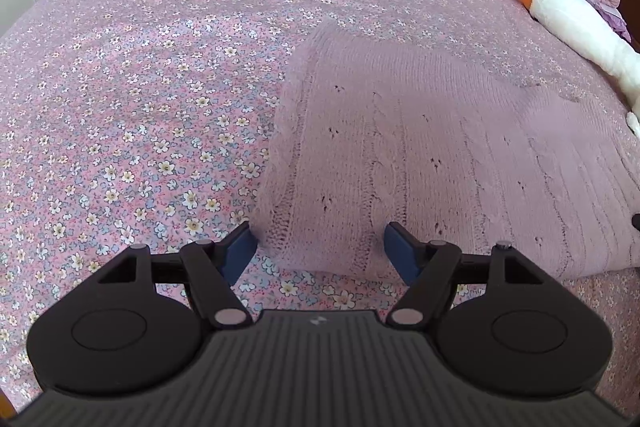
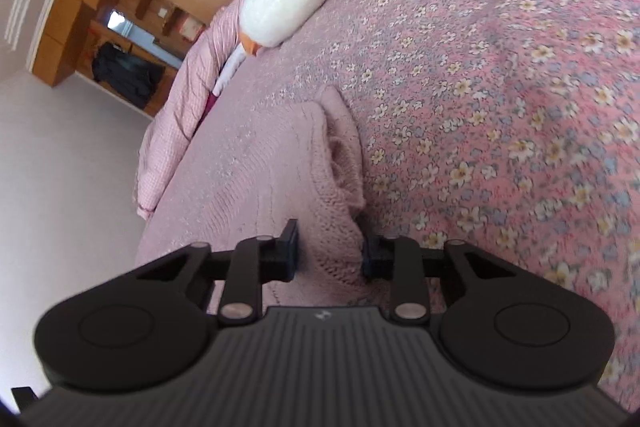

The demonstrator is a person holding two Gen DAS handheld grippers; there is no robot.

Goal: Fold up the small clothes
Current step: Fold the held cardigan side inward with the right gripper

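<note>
One fuzzy cable-knit pink sweater, floral cotton bedspread

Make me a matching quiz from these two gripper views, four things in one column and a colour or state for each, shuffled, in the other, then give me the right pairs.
Column one:
1. knitted sweater
2. plush goose
3. bedsheet
4. left gripper

Column two:
A. white with an orange beak
B. open, jaws either side of a knit edge
C. plain pale pink, cable pattern
D. pink with small flowers

Pairs: 1-C, 2-A, 3-D, 4-B
</note>
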